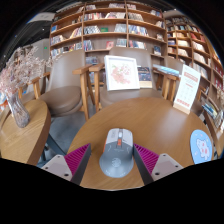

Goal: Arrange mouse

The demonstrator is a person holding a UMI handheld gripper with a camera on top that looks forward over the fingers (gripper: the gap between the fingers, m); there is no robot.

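Observation:
A grey computer mouse point(117, 155) with an orange scroll wheel lies on the round wooden table point(150, 120), pointing away from me. My gripper point(113, 152) is low over the table with the mouse between its two fingers. The pink pads point(76, 160) sit on either side of the mouse, and a narrow strip of wood shows beside it on each side. The fingers are open around the mouse, and it rests on the table. A blue round mat point(201, 146) lies on the table at the right, beyond the right finger.
A framed picture point(122, 72) and a standing white sign point(187, 88) are at the table's far side. A vase of dried flowers point(17, 90) stands on the left. A chair point(62, 90) and bookshelves point(110, 28) lie beyond.

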